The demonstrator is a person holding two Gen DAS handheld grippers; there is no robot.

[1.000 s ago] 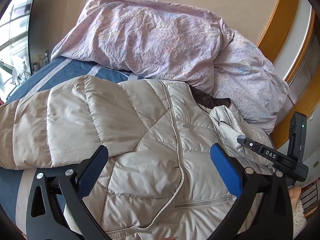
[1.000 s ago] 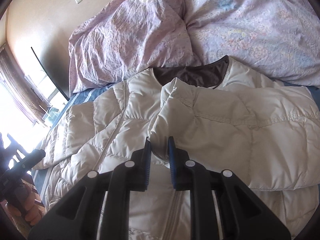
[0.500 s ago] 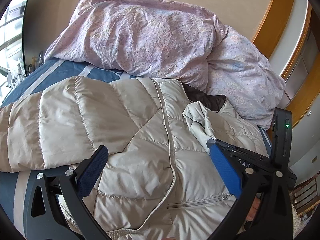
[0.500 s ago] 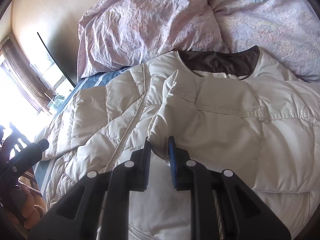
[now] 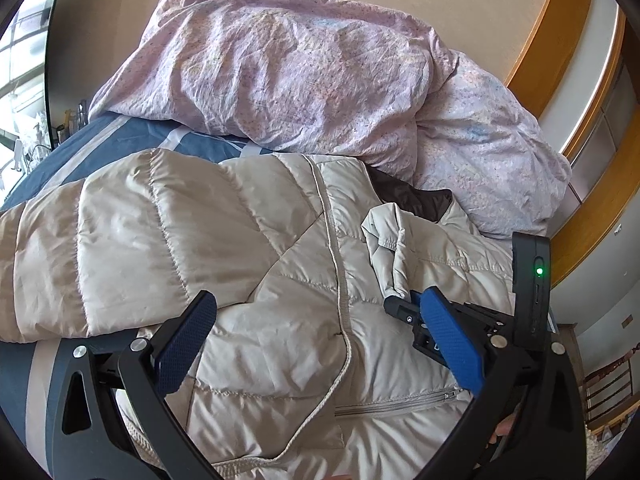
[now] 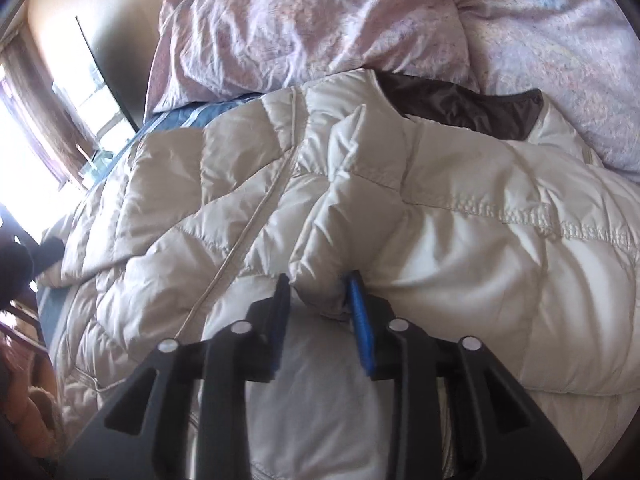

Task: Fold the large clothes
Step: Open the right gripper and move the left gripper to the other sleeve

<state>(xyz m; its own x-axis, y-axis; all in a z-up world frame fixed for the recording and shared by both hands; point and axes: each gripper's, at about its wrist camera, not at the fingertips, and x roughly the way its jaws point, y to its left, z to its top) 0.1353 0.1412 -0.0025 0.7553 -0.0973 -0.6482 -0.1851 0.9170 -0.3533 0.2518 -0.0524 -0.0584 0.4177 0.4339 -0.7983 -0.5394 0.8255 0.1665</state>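
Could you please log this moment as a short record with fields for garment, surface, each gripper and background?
garment: cream quilted jacket, lying front-up, dark brown lining showing at the collar
surface: blue striped bedsheet
right gripper: jaws partly parted, folded-over sleeve bunched between the blue pads
left gripper: open, above the jacket's lower front, holding nothing
background: crumpled pink floral duvet against the wall, just behind the collar

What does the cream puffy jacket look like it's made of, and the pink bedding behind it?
Cream quilted puffer jacket: probably thin nylon or polyester shell, slight sheen, stitched puffy panels suggesting down or fibre fill. Crumpled pink floral duvet: likely cotton, matte, finely creased.
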